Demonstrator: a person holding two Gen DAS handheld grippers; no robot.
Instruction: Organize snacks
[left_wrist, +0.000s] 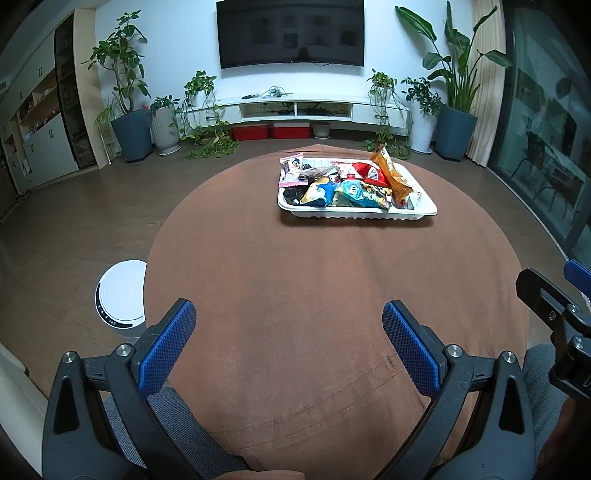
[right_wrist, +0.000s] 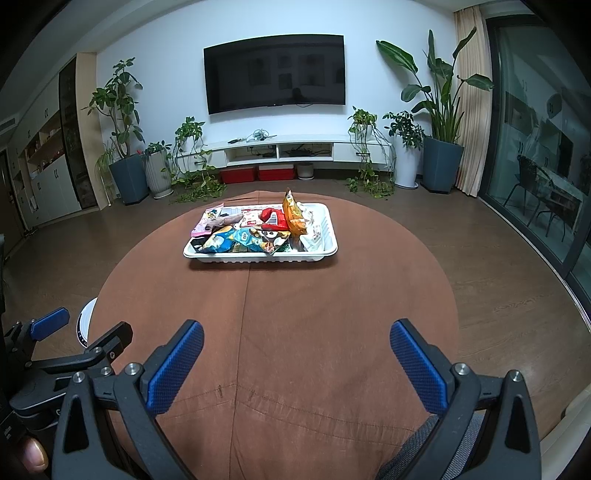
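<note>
A white tray (left_wrist: 424, 211) sits on the far side of the round brown-clothed table (left_wrist: 295, 280), piled with several snack packets: an upright orange one (left_wrist: 392, 173), a red one (left_wrist: 371, 173), a pink one (left_wrist: 291, 170), blue ones (left_wrist: 352, 190). The tray also shows in the right wrist view (right_wrist: 325, 251) with the orange packet (right_wrist: 293, 218). My left gripper (left_wrist: 289, 317) is open and empty near the table's front edge. My right gripper (right_wrist: 296, 338) is open and empty beside it, also low over the near side.
A white cylindrical appliance (left_wrist: 122, 299) stands on the floor left of the table. Potted plants (left_wrist: 129, 122), a white TV console (left_wrist: 295, 109), a wall TV (left_wrist: 290, 33) stand far behind. Glass doors (right_wrist: 546, 155) are at right. The right gripper's arm (left_wrist: 554, 314) shows at the left view's edge.
</note>
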